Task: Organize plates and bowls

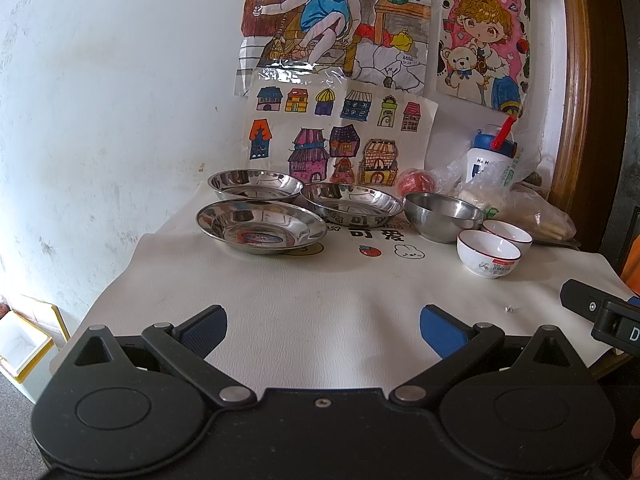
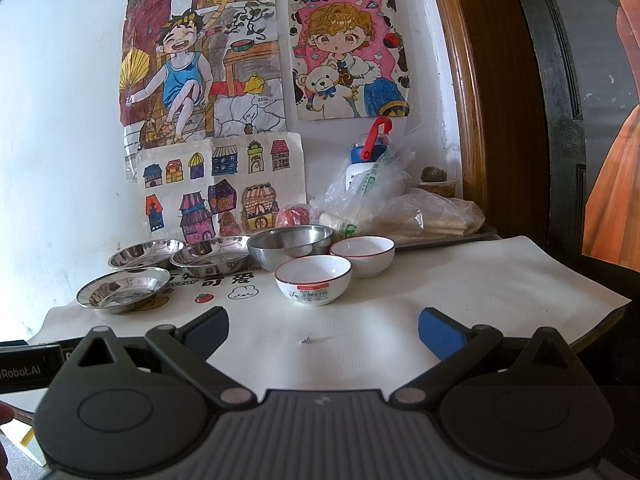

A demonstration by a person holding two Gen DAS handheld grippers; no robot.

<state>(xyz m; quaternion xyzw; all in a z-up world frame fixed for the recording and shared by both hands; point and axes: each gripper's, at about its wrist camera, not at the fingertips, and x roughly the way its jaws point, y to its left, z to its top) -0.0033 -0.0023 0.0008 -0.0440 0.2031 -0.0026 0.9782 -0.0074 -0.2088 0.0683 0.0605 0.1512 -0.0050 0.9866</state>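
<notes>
Plates: three steel plates (image 1: pixel 260 226) clustered at the worktop's (image 1: pixel 320 300) far left, by the wall. Bowls: one steel bowl (image 1: pixel 440 216) and two white bowls (image 2: pixel 314 280) just right of them. My left gripper (image 1: pixel 323 330) and right gripper (image 2: pixel 323 332) both gape wide, holding nothing, above bare mat.

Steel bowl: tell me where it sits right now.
The steel bowl stands near the table's back edge in both views, between the rightmost steel plate and the two white bowls, just before the bagged clutter.
</notes>
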